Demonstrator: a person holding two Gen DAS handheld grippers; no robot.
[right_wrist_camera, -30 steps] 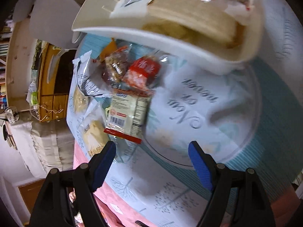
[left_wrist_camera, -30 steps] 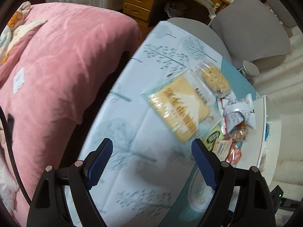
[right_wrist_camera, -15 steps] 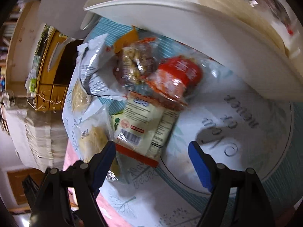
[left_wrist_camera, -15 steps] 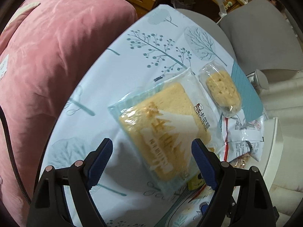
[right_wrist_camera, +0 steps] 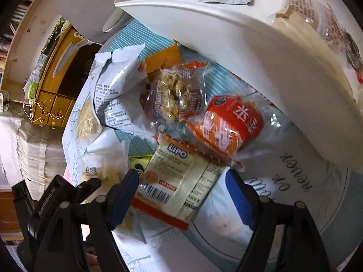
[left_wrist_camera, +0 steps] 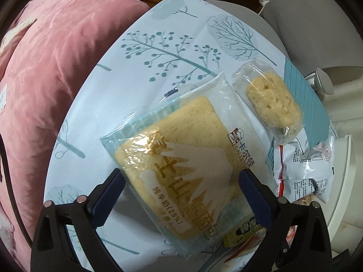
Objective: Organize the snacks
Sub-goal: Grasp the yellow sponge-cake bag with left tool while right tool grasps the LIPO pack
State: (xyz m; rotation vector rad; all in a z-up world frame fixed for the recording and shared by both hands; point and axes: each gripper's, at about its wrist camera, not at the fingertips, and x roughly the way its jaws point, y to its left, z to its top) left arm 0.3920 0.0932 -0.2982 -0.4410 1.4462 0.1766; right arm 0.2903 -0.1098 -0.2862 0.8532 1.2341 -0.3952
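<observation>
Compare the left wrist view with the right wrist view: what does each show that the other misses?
Left wrist only: the pink plush blanket beside the table, and the clear-wrapped oval crumbly biscuit. The left hand-held gripper straddles the square sliced-bread pack, its jaws opening.

Right wrist only: the red crinkly snack packet, the clear-wrapped brown walnut snack, and the cream Lipo packet with a barcode between the open jaws of the right hand-held gripper.

Both: the tree-printed pale blue tablecloth, the silver-white crumpled packet and the white plastic tray.
</observation>
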